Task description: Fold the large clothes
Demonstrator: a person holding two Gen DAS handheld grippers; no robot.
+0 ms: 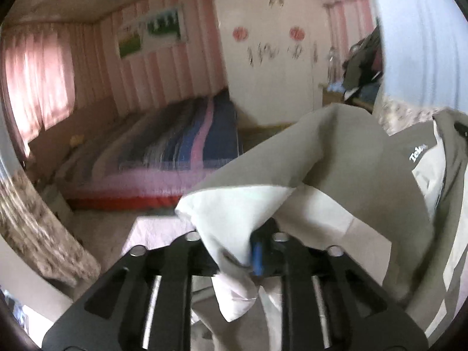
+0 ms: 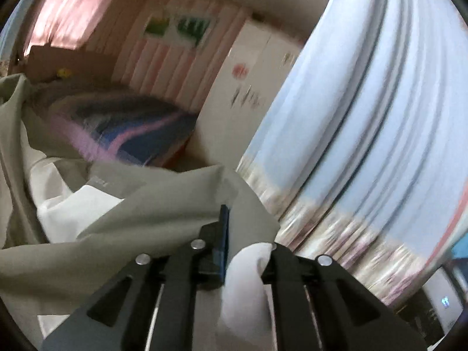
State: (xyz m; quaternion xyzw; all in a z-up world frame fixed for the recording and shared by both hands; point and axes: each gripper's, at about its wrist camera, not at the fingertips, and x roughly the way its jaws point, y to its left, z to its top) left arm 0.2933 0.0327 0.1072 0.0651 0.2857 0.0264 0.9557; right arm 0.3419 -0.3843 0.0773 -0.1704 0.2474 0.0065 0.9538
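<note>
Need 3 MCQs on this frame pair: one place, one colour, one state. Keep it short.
1. Where does the bed lie in the left wrist view?
A. left of the held garment
B. right of it
C. hidden behind it

2. What colour is the outer fabric of the garment?
A. red
B. grey-olive
C. black

3. What state is the left gripper in?
A. open, nothing held
B. shut on the garment
C. out of view

Answers:
1 A: the striped bed sits left of the raised cloth.
2 B: the shell is grey-olive with a pale lining.
3 B: cloth is pinched between its fingers; the right gripper grips cloth likewise.
</note>
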